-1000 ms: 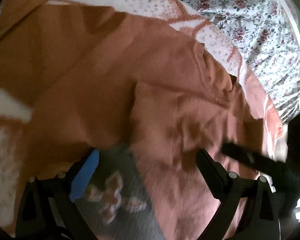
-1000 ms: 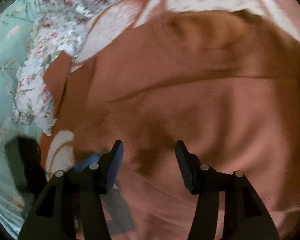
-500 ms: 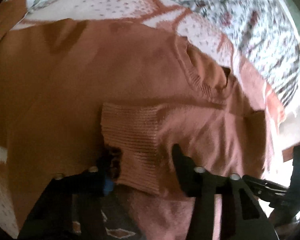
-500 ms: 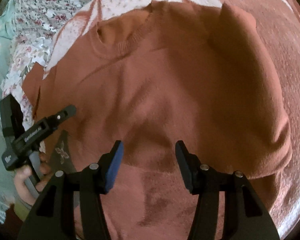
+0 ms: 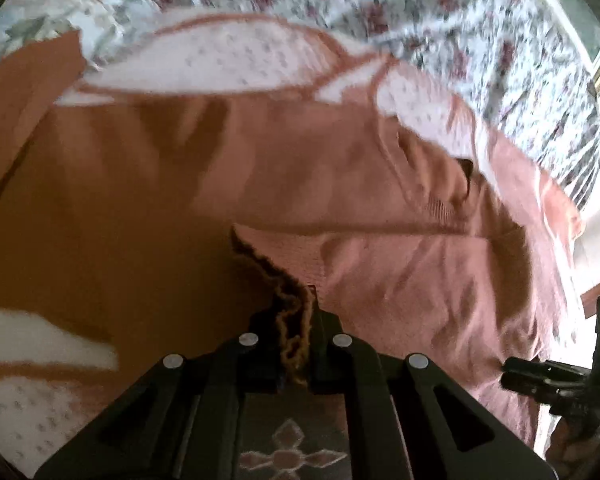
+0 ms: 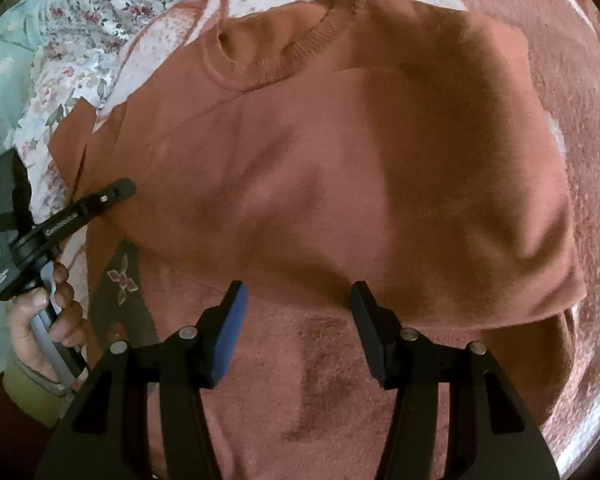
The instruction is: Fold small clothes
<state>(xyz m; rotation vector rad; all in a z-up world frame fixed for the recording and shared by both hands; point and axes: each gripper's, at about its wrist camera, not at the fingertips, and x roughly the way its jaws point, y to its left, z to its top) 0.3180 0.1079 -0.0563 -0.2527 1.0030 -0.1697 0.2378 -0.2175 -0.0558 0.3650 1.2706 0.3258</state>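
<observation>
A floral bedsheet fills the 11 o'clock corner, under a rust-and-white blanket. The rust sweater lies spread across the blanket. Left hand-held gripper, just closed, pinches the sweater's cuff. Right hand-held gripper hovers spread at the hem, holding nothing.

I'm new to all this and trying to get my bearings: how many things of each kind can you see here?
Claws: 2, left claw and right claw
Sweaters: 1, rust-orange sweater
Bed coverings: 2, pink blanket and floral sheet
Hands: 1, hand
Total: 6
</observation>
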